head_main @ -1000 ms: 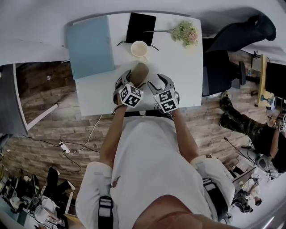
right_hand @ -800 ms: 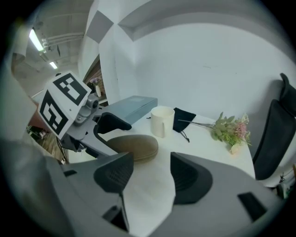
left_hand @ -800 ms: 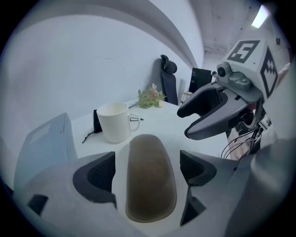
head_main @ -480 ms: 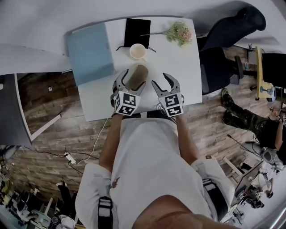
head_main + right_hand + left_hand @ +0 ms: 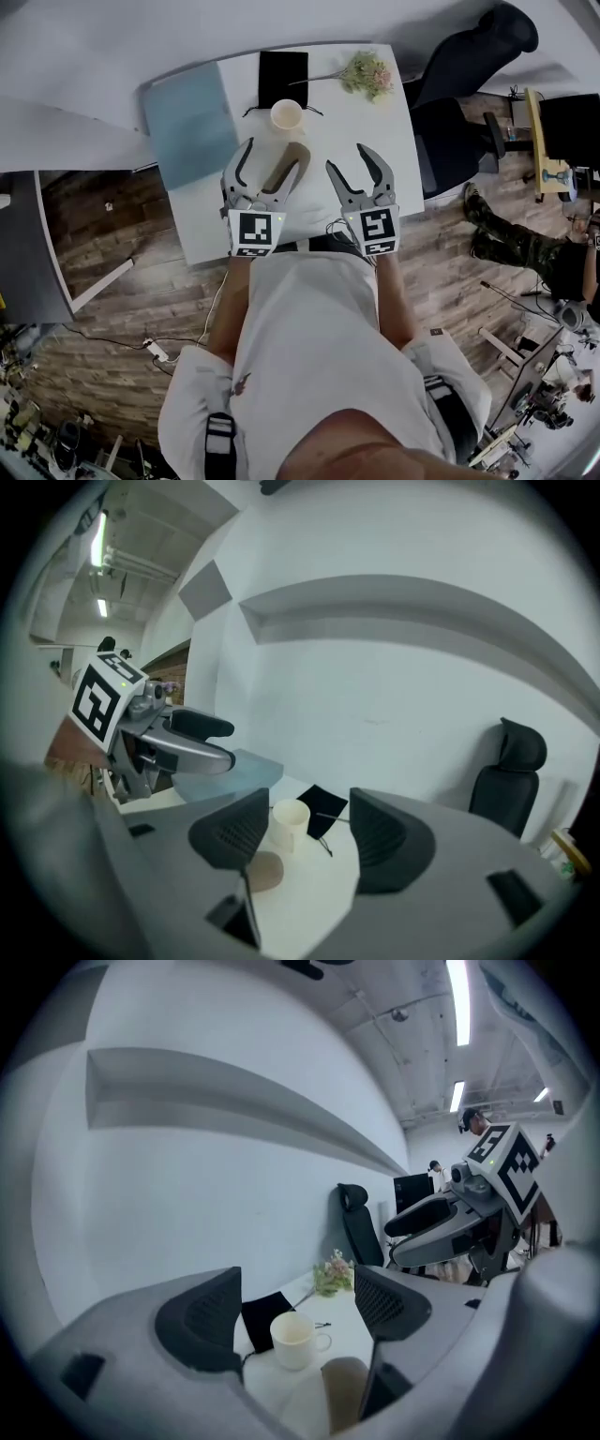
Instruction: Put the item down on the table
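The left gripper (image 5: 274, 150) hangs above the table (image 5: 394, 141) with its jaws partly apart. They have just been closing, and nothing is between them. The right gripper (image 5: 346, 157) beside it also stands open and holds nothing.

Just under and ahead of the left gripper's inner jaw lies the tan oblong item (image 5: 284, 169), flat on the table and free of both grippers, so the put-down looks done. It seems light, with rounded ends and a smooth, matte skin. Whether it is stiff or slightly soft cannot be told. It does not look fragile, though a smooth curved body could slide out of a loose pinch. The best hold, I judge, is across its narrow width near the middle, with the pads on the long sides.

Just beyond its far end stands a cream cup (image 5: 287, 115), upright and empty. Behind the cup lies a flat black pouch (image 5: 281, 75), its contents hidden. A flower sprig (image 5: 366, 73) rests to the right, and a pale blue folder (image 5: 187, 117) lies on the left
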